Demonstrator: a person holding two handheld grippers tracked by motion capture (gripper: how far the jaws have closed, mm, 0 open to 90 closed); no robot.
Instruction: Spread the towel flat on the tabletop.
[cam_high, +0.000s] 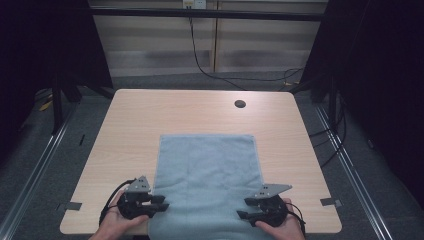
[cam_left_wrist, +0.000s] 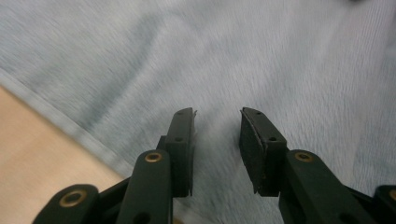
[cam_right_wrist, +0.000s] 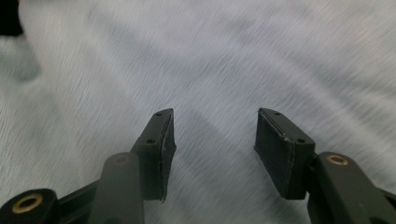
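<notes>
Blue towel (cam_high: 206, 180) lies flat on the counter (cam_high: 135, 115), spread from mid-counter to the near edge, where it hangs over a bit. L gripper (cam_high: 161, 202) sits at the towel's near-left edge, R gripper (cam_high: 244, 208) at its near-right edge, both pointing inward over the cloth.

L fingers (cam_left_wrist: 180, 149): gap moderate, nothing pinched; the hem runs just left of them in the left gripper view. R fingers (cam_right_wrist: 156, 154): a wider gap, nothing between, only towel nap below.

Judgement: step in hand is taking the two near corners, prob. for a fold away from the person. To do it well:
- slide each lower finger under the hem, not onto the top of the cloth
- grab near the corners, equal distance in from the towel's side edges
- close both sides together, then lift evenly so the fold stays square.
</notes>
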